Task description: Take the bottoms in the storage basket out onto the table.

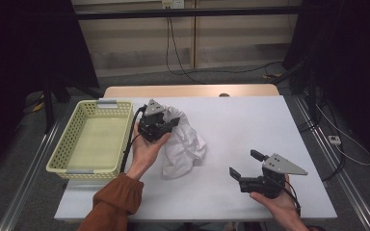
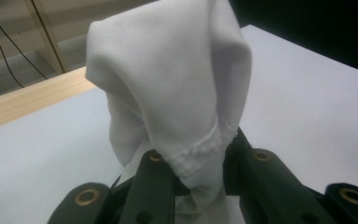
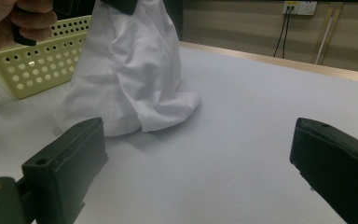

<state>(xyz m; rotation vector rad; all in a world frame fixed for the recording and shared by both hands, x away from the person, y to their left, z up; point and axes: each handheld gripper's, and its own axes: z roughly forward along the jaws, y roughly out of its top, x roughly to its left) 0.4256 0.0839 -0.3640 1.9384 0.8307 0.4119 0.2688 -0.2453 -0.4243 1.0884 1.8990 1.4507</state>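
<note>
A white-topped table stands before dark curtains, with a cable-strewn floor behind. At its left edge sits a pale yellow perforated basket; its interior is visible from above, but its far side is cut off in the right gripper view. Just beside it, the left gripper has its 2 jaws pinching a bunched fold of the white cloth, whose lower folds rest on the table. The pinched hem hides the jaw tips. Well apart at right, the right gripper hovers with its jaws spread, holding nothing.
</note>
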